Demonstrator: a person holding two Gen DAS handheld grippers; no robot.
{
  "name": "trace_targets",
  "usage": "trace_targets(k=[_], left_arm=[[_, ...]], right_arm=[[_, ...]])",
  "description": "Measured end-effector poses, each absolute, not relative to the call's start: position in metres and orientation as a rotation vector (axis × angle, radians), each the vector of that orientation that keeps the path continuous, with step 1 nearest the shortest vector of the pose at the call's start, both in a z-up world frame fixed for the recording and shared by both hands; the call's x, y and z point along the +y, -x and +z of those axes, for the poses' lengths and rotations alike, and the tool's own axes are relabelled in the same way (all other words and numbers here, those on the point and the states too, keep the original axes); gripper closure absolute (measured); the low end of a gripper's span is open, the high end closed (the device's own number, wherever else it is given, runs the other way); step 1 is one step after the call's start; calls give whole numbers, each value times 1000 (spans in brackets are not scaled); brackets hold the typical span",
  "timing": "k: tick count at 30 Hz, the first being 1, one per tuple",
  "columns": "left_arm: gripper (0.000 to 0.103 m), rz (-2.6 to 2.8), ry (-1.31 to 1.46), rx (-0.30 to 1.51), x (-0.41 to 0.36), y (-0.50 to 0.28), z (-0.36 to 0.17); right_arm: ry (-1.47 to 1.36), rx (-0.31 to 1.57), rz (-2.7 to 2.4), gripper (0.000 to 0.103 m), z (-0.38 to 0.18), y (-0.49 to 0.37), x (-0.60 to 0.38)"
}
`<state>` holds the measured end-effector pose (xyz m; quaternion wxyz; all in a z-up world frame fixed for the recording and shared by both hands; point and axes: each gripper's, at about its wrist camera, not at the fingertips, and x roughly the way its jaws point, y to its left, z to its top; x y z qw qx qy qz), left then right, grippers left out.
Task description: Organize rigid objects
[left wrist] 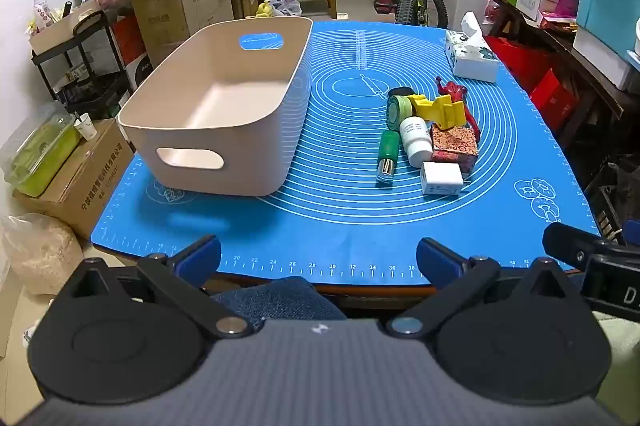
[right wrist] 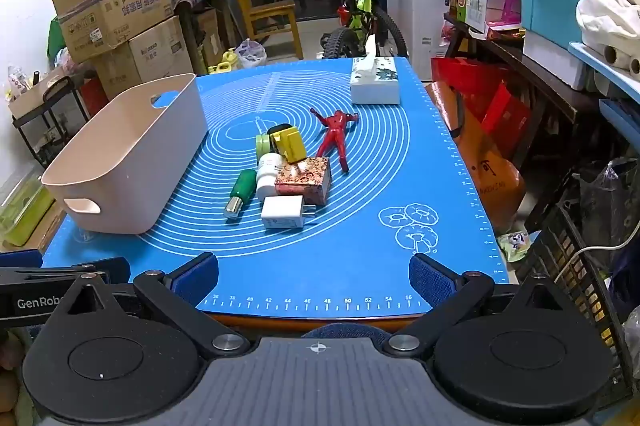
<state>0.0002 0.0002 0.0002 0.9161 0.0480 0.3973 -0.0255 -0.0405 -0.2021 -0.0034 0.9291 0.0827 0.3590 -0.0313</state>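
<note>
My 2 grippers, left [left wrist: 319,258] and right [right wrist: 314,278], hang wide open over the near edge of the blue mat [right wrist: 360,250], bare in front of me. Ahead, a tight cluster of small items [right wrist: 286,174] blocks the middle; the beige bin [left wrist: 224,106] walls the left, and the tissue box [right wrist: 375,82] stands far back.

The black object [left wrist: 401,91] behind the green round tin [left wrist: 398,108] is mostly hidden — its kind cannot be told. The yellow toy [left wrist: 442,110] covers the red figure [left wrist: 454,91] below the waist in the left view. Print on the white bottle [left wrist: 416,138] is too small to read.
</note>
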Motion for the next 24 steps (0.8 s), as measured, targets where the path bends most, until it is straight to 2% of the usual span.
trace_targets(k=[24], left_arm=[[0, -52, -102, 817, -1, 0, 0]], right_arm=[[-178, 738, -65, 2, -6, 42, -203]])
